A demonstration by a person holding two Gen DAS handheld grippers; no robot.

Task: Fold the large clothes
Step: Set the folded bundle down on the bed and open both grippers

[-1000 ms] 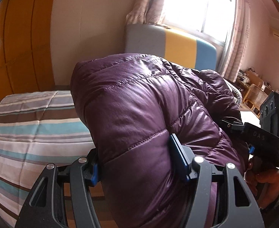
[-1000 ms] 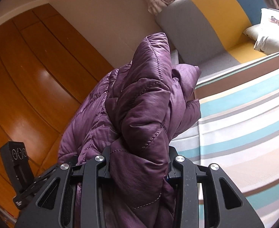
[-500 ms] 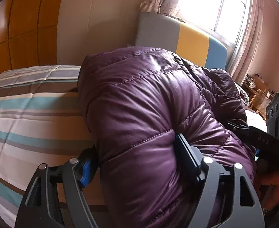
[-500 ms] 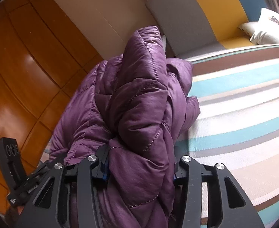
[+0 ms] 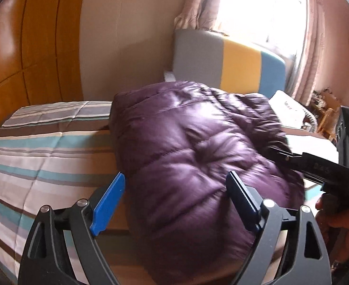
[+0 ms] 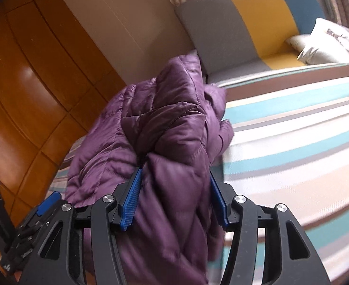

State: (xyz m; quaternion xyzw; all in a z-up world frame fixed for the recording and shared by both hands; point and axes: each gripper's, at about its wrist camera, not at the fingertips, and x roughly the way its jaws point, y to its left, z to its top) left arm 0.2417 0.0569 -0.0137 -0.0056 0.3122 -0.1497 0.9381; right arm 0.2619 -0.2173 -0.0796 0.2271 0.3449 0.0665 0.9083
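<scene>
- Purple puffer jacket (image 5: pixel 198 156) is lying bundled on the striped bedspread (image 5: pixel 39 152), filling the centre of my left wrist view; a second ago it was bulging higher, covering most of the headboard (image 5: pixel 229 68) at upper centre, which is now showing in full.
- I am seeing my left gripper (image 5: pixel 176 201) opening: its left blue pad (image 5: pixel 108 204) is standing clear of the fabric with bedspread showing in the gap, where earlier both pads were pressing into the quilting. The right pad's contact I cannot judge through the blur.
- My right gripper (image 6: pixel 174 197) is opening too; a thick fold of the jacket (image 6: pixel 174 142) is sitting between its pads (image 6: pixel 130 201), bulging against both, though less squeezed than before.
- In the right wrist view the jacket is leaning toward the wooden wardrobe (image 6: pixel 27 99) at left, with more bedspread (image 6: pixel 293 142) showing at right than a second ago.
- At the right edge of the left view, a hand (image 5: pixel 338 225) is gripping the other tool's handle.
</scene>
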